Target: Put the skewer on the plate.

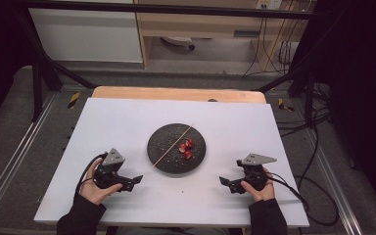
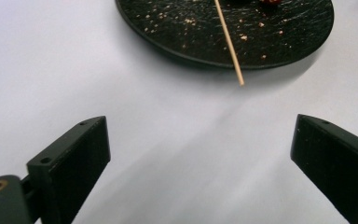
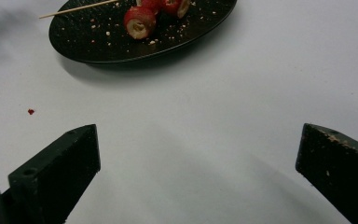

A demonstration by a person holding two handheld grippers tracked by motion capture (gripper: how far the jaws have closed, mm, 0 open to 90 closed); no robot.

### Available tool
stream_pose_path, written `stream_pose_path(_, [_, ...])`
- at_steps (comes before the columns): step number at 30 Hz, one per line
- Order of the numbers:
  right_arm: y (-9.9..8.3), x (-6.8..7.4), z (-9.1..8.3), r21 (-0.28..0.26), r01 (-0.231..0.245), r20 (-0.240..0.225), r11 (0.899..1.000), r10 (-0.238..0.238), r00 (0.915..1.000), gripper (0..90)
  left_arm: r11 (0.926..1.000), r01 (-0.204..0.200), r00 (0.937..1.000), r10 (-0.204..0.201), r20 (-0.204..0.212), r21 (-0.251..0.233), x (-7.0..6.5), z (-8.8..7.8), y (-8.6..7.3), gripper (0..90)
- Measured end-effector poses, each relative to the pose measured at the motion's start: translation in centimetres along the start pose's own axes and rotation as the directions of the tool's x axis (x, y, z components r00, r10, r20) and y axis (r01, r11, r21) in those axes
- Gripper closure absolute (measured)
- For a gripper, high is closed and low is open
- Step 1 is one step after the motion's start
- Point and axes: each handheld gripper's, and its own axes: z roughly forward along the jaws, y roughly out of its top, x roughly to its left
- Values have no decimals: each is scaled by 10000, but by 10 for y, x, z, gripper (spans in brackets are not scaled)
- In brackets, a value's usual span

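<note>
Left claw (image 1: 138, 179): lower left of the high view, in my left hand (image 1: 96, 188), jaws spread wide with only bare desk between them. I see the same in the left gripper view, where the two black jaws stand far apart at the bottom corners.

Right claw (image 1: 223, 181): lower right of the high view, in my right hand (image 1: 258, 190), jaws likewise parted and holding nothing. Pale crumbs cling to the jaw at the right edge of the right gripper view.

Desk (image 1: 127, 122): white sheet over a wooden top. A small red fleck (image 3: 30, 111) lies on it at the left of the right gripper view.

Plate (image 1: 164, 142): round, black, textured, at the centre of the high view, between and beyond both claws, well apart from each. Crumbs are scattered over it.

Skewer (image 1: 173, 145): thin wooden stick, lying slantwise across the plate, its near end jutting just past the rim in the left gripper view (image 2: 230, 45).

Red pieces (image 1: 186, 148): a small cluster of cored red fruit slices on the right half of the plate, beside the skewer; upper centre of the right gripper view (image 3: 140, 22).
</note>
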Motion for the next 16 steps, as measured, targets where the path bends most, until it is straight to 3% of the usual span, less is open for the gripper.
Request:
stream_pose_path(9, [-1,0,0,63,3,-11,10000,-3,10000,7,9993,133,9997,-139,-179,-338,11,-12,-28,21])
stream_pose_path(16, [-3,0,0,232,-122,20,9997,121,9999,7,9991,205,9997,-210,-145,-361,16,-11,-33,23])
